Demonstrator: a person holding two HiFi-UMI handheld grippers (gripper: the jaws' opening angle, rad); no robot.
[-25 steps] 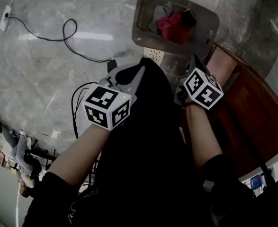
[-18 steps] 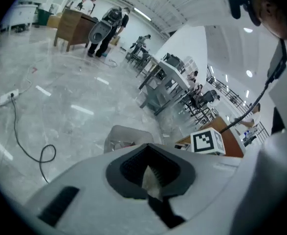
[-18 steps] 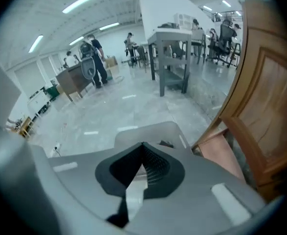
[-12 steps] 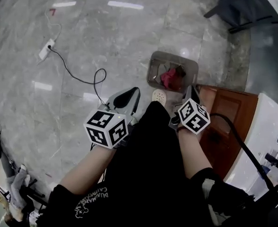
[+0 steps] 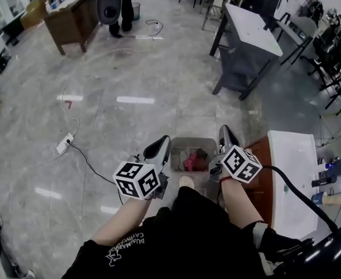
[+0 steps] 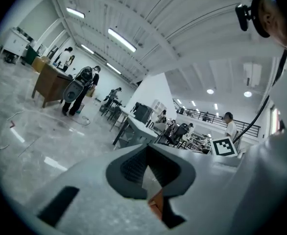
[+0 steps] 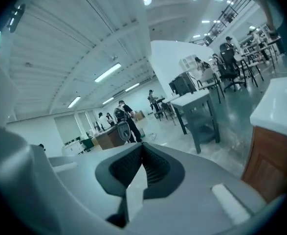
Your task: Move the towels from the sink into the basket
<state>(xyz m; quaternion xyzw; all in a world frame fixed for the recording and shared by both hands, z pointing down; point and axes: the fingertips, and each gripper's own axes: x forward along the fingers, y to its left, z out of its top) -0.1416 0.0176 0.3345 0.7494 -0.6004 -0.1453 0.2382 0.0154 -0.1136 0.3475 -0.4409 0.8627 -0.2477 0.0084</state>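
A grey basket [image 5: 186, 142] stands on the floor in front of my feet, with a red towel [image 5: 194, 159] and a paler cloth [image 5: 181, 155] inside. Both grippers are held well above it, pointing out into the room. My left gripper [image 5: 162, 142] is shut with nothing in it; in the left gripper view its jaws [image 6: 146, 147] meet at the tip. The right gripper [image 5: 225, 131] is shut and empty too, as its own view [image 7: 142, 146] confirms. The white sink counter [image 5: 289, 173] on a wooden cabinet is at the right; its basin and any towels there are hidden.
A white power strip [image 5: 64, 144] with a black cable lies on the marble floor at the left. Grey tables [image 5: 248, 34] and a wooden desk [image 5: 71, 19] stand farther off, with a person [image 5: 109, 4] beside the desk. Bottles [image 5: 333, 197] sit on the counter's right.
Both grippers have risen away from the basket and now point level. The head view has tilted up, so the basket looks smaller and the room shows. Both jaws stayed shut.
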